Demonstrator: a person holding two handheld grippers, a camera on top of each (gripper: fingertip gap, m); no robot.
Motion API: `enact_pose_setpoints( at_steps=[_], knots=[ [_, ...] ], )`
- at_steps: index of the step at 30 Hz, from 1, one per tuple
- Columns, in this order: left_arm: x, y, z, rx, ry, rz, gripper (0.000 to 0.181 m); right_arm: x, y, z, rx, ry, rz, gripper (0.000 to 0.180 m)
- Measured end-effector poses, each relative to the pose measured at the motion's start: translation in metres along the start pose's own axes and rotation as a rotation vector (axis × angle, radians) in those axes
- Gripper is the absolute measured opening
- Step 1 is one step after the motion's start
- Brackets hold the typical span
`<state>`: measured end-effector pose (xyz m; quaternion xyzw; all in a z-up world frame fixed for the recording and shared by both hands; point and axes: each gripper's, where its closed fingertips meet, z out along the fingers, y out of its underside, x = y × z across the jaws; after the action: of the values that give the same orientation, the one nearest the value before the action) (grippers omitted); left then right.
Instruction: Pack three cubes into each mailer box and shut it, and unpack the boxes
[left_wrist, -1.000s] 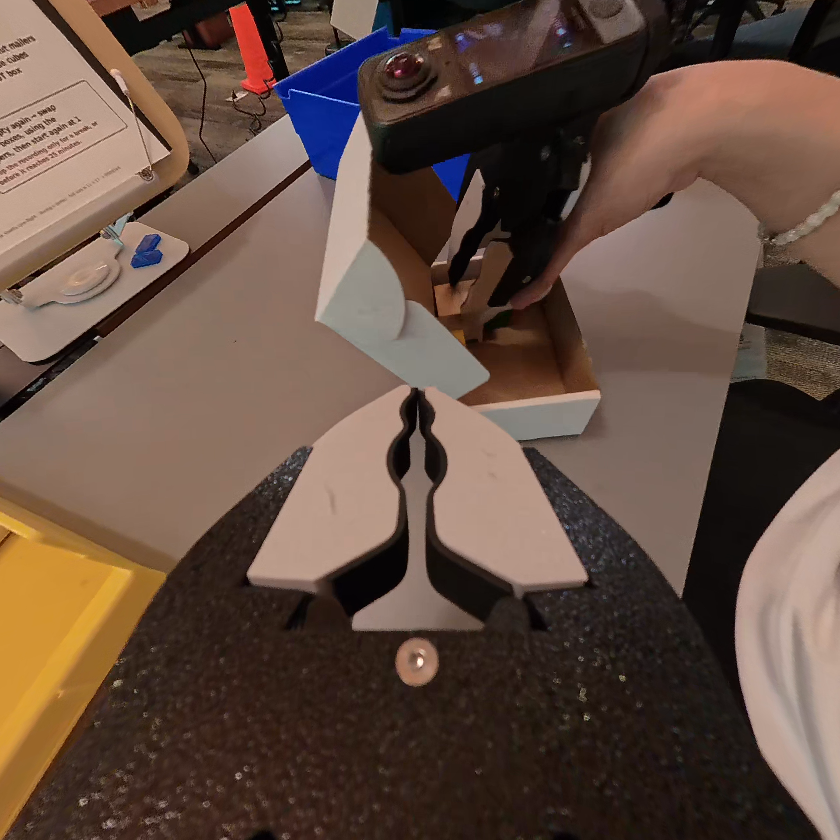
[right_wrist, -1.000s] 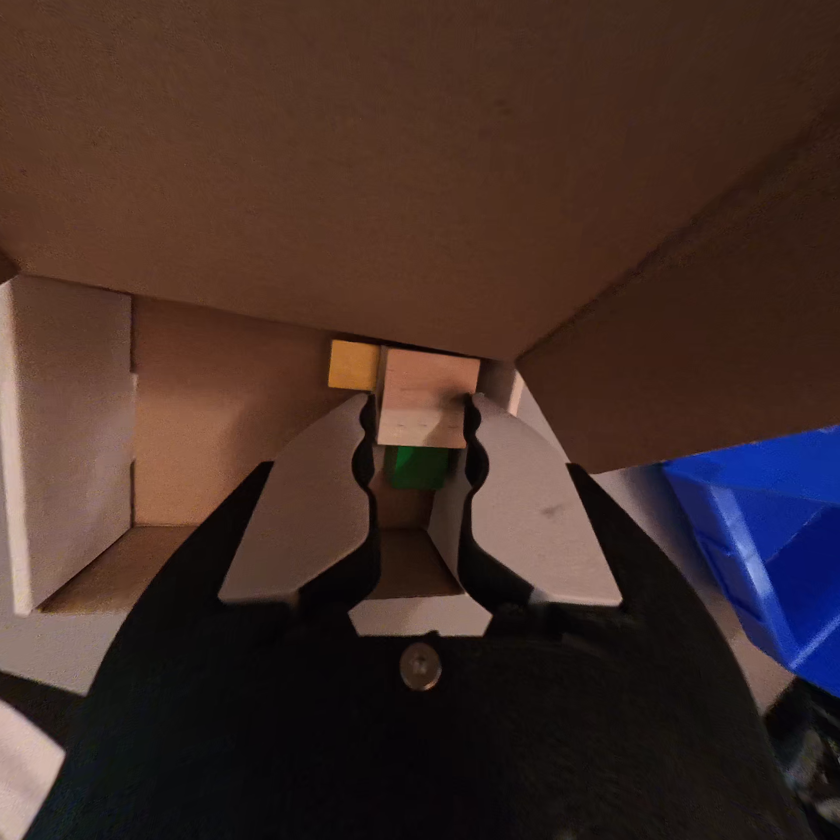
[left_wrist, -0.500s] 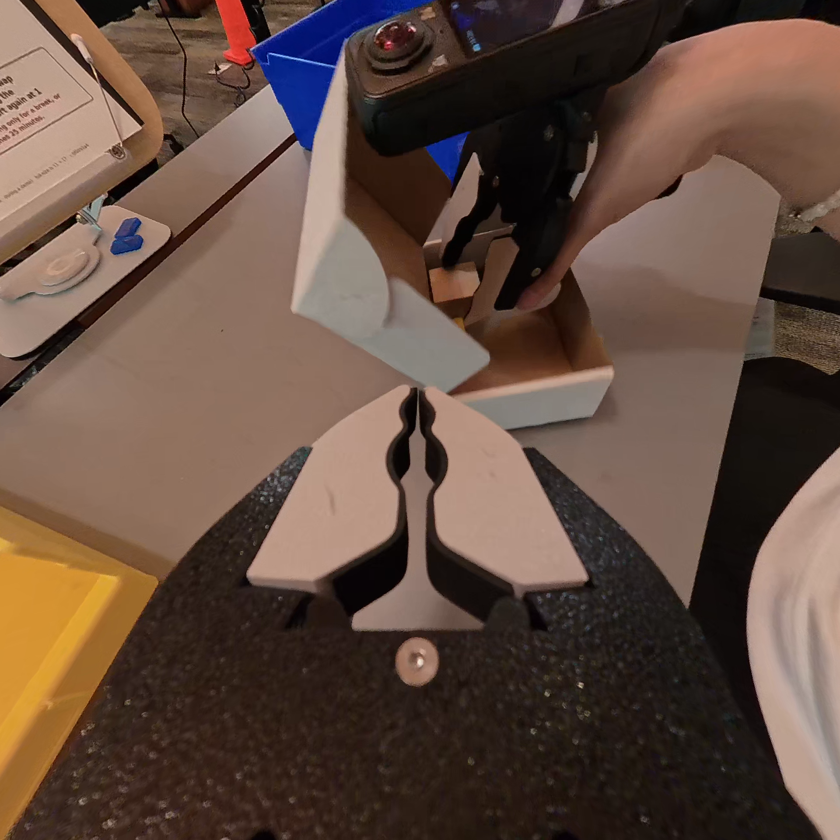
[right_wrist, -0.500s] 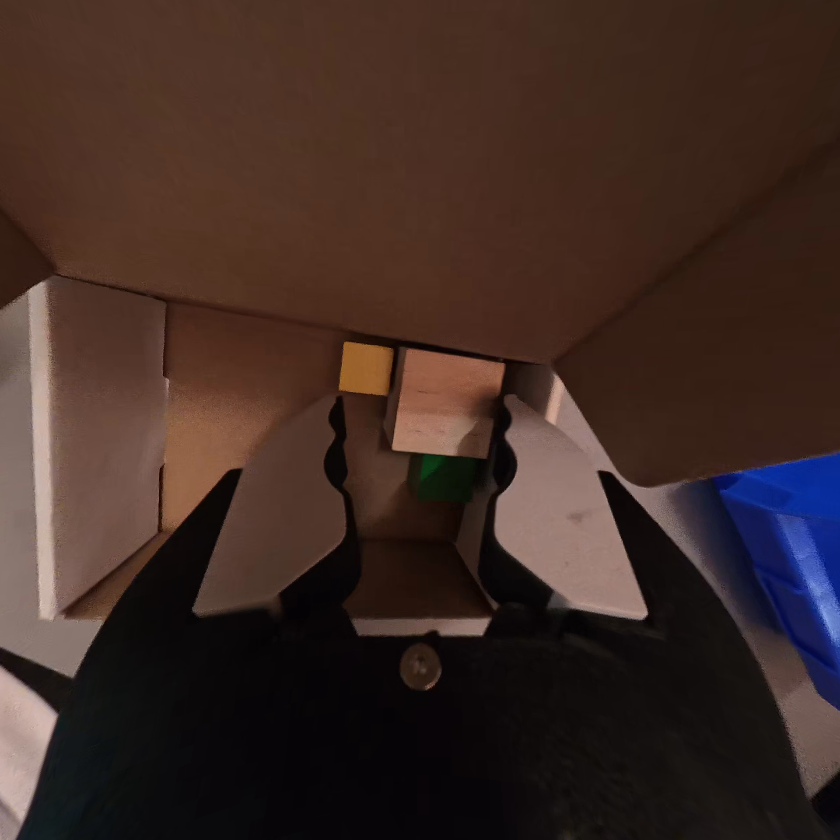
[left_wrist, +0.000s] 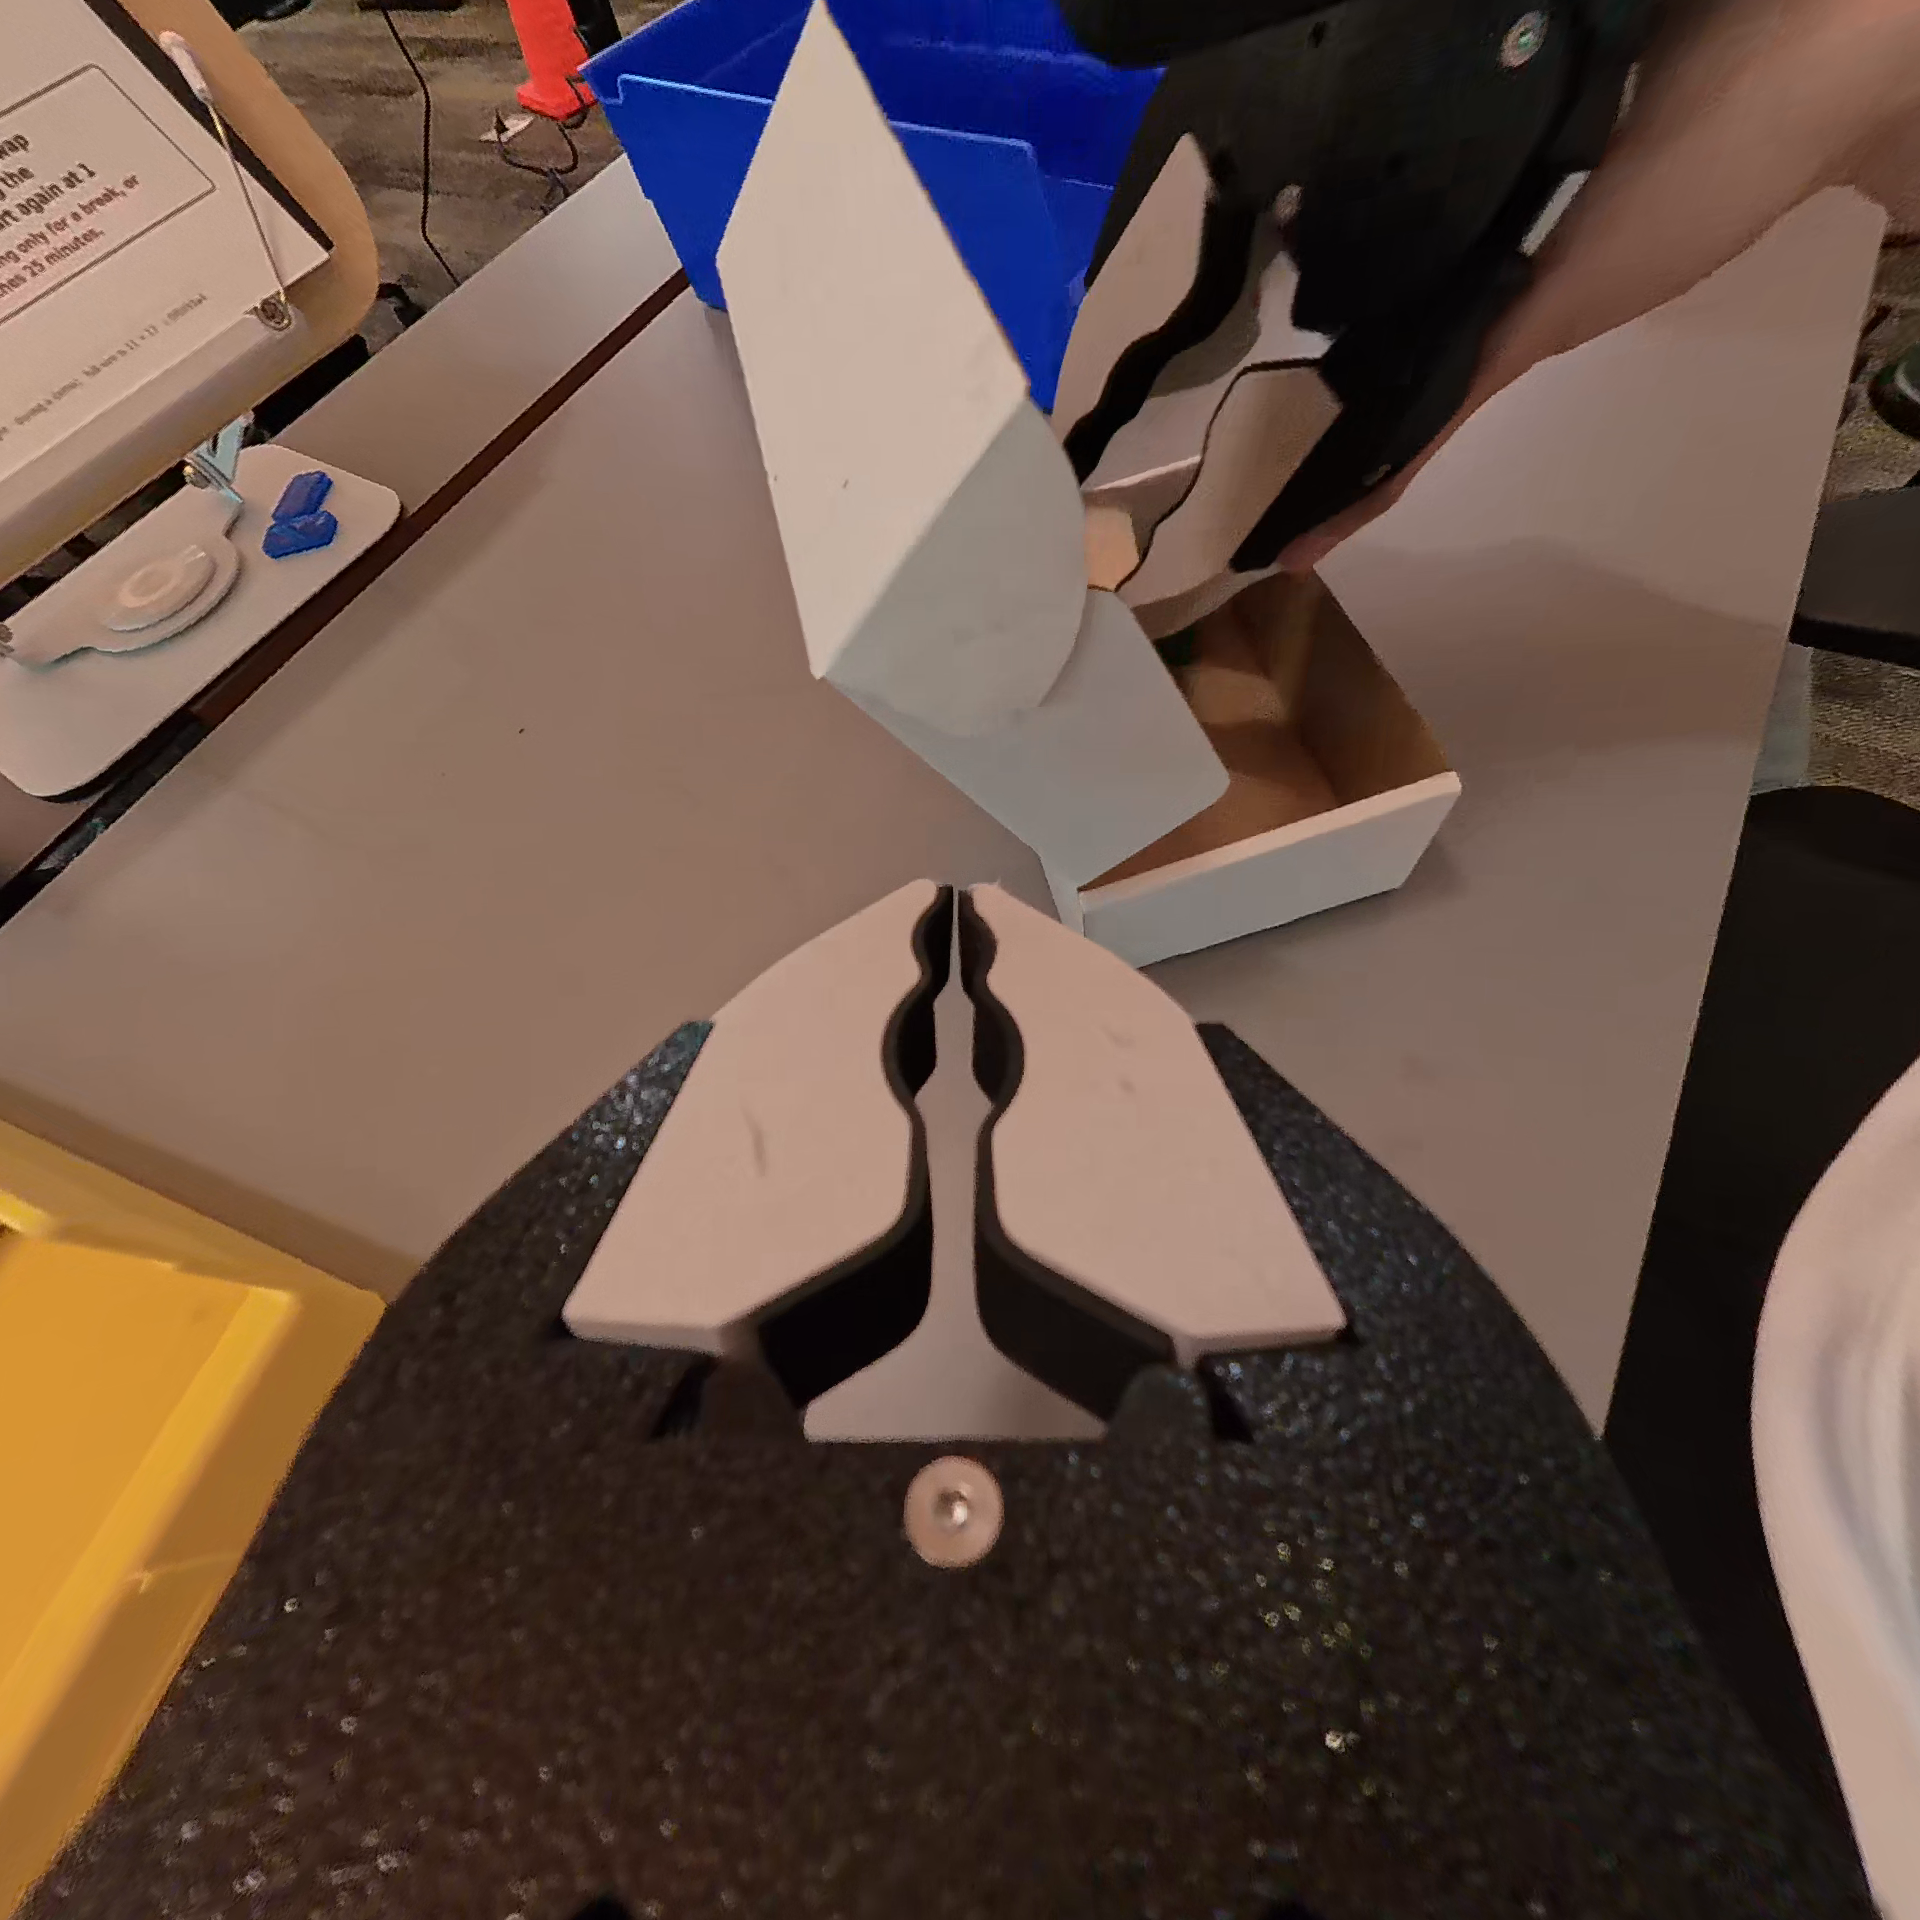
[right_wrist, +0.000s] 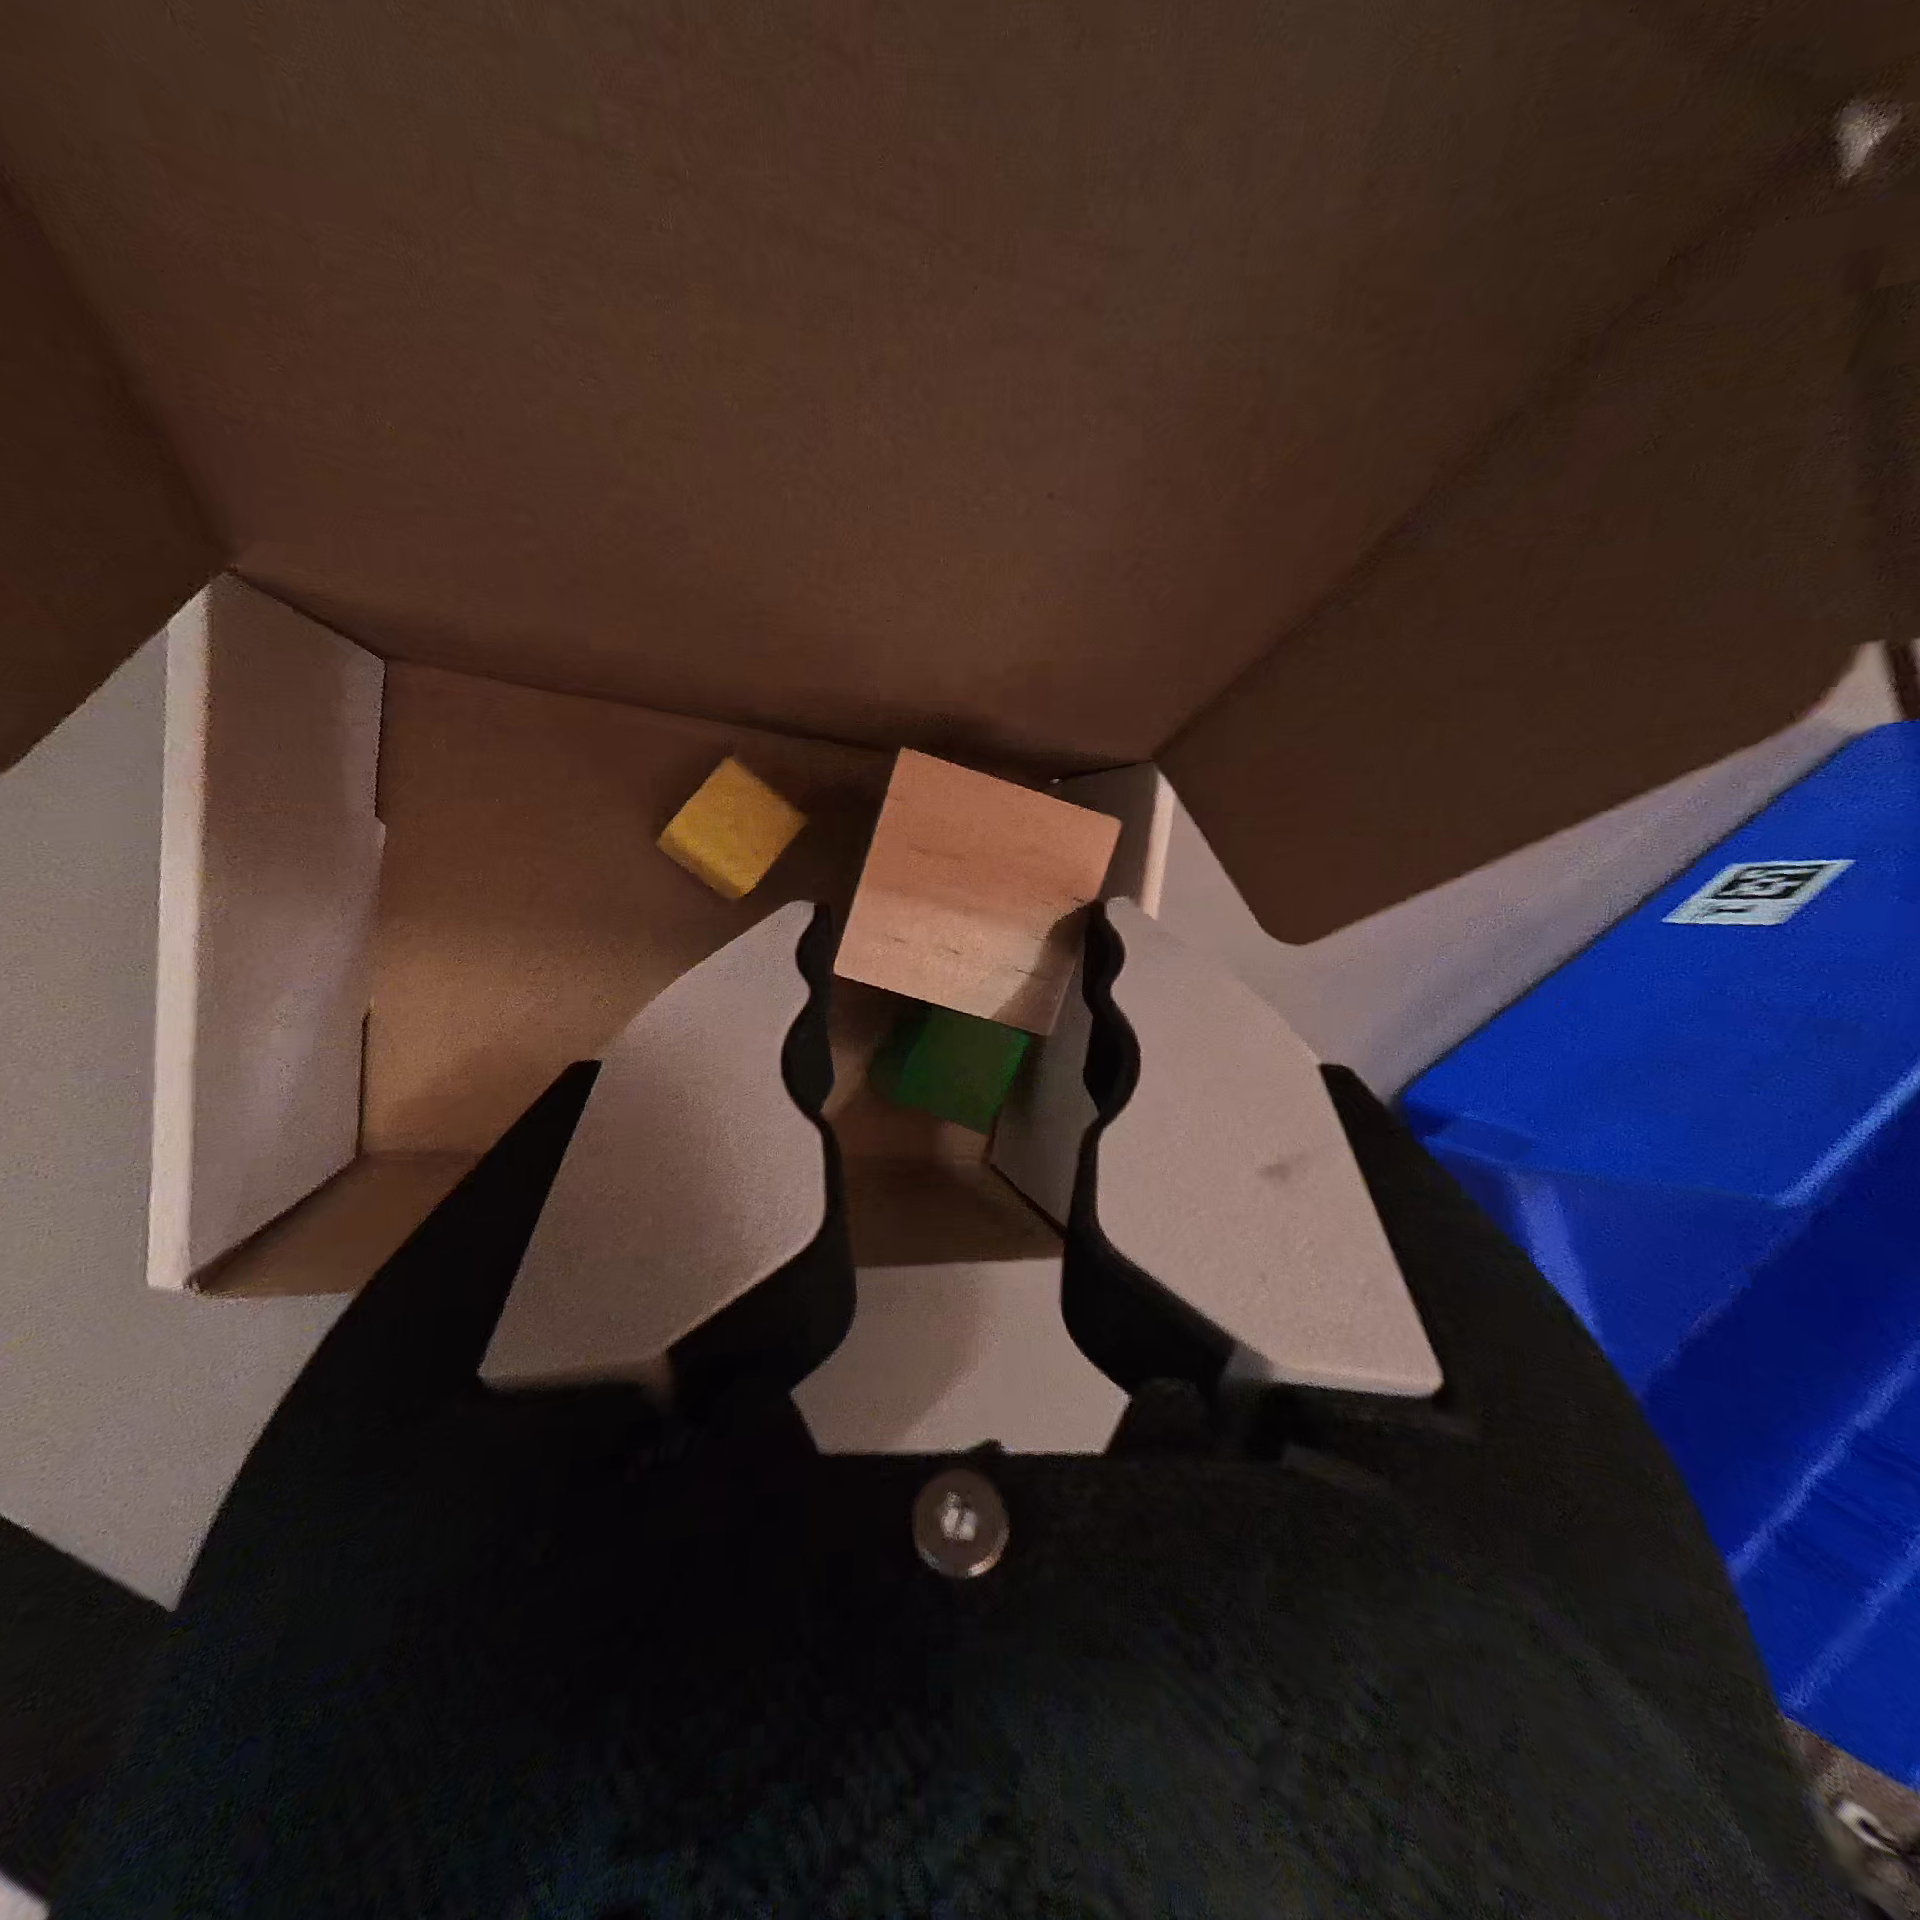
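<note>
Left wrist view: my left gripper (left_wrist: 954, 904) hangs over the grey counter (left_wrist: 468, 831), fingers pressed together and holding nothing. Just ahead and to the right sits the white mailer box (left_wrist: 1268, 873), its lid (left_wrist: 904, 416) tilted up towards me. My right gripper (left_wrist: 1195, 468) reaches down into the box from the far right, held by a hand (left_wrist: 1662, 239). A blue bin (left_wrist: 707, 156) stands behind the box; a yellow bin (left_wrist: 125, 1455) is at my near left.

Right wrist view: I look down under the brown lid into the box (right_wrist: 260, 935). The right gripper (right_wrist: 956, 925) has its fingers spread, with a plain wood cube (right_wrist: 966, 894) right at the tips. I cannot tell whether either finger touches it. It sits tilted, its lower edge between the fingertips. A green cube (right_wrist: 951, 1070) lies under it, nearer me; a yellow cube (right_wrist: 732, 826) lies apart to the left on the box floor.

I judge the right gripper far nearer; the wood cube lies straight ahead between its fingers.
</note>
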<state>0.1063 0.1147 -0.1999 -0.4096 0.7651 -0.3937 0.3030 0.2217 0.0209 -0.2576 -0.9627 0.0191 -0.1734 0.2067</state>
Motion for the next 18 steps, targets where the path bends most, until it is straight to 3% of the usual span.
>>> enact_pose_setpoints(
  at_steps=[8,14,18],
  knots=[
    [0.0,0.003,0.001,-0.021,-0.015,0.034,0.001,0.013,-0.001,-0.045,0.108,0.011,-0.037,0.046],
    [-0.006,0.004,-0.001,-0.012,-0.027,0.016,0.001,0.144,0.036,-0.097,0.127,0.238,0.228,0.046],
    [-0.006,0.005,0.001,-0.016,-0.028,0.021,0.001,0.223,0.074,-0.066,0.054,0.297,0.448,0.046]
  ],
)
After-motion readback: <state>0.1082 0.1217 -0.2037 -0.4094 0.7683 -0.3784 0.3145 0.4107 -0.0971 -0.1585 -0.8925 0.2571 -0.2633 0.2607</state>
